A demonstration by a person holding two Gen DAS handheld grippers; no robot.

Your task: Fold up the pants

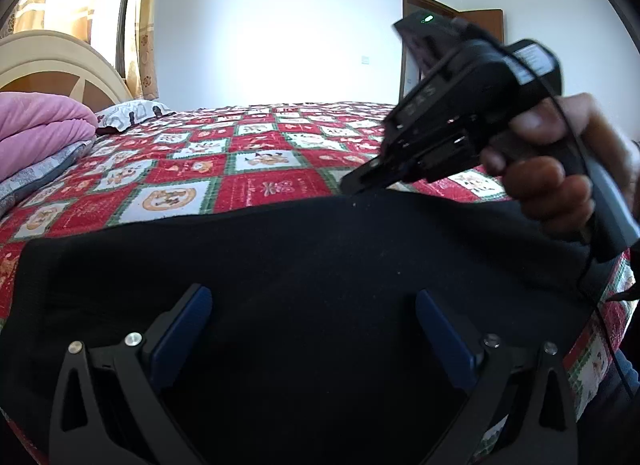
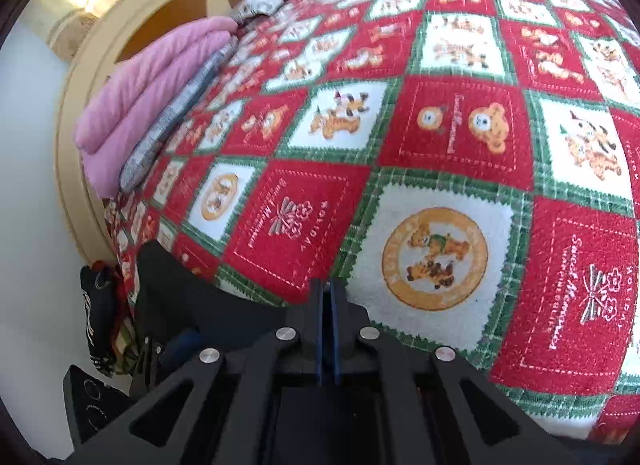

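Note:
Black pants [image 1: 304, 253] lie flat across the near part of the bed. My left gripper [image 1: 312, 305] is open just above the cloth, its blue pads [image 1: 188, 329] spread wide with nothing between them. My right gripper [image 1: 352, 185] comes in from the right, held in a hand, its tip at the far edge of the pants. In the right wrist view my right gripper [image 2: 327, 293] has its jaws together; a part of the pants [image 2: 188, 297] shows to its left. Whether cloth is pinched between the pads is hidden.
The bed has a red, white and green patchwork quilt [image 1: 248, 161] [image 2: 440, 137]. A folded pink blanket [image 1: 40, 125] [image 2: 148, 93] and pillows lie by the cream headboard [image 1: 56, 61]. A white wall, a curtained window and a brown door [image 1: 416, 37] stand beyond.

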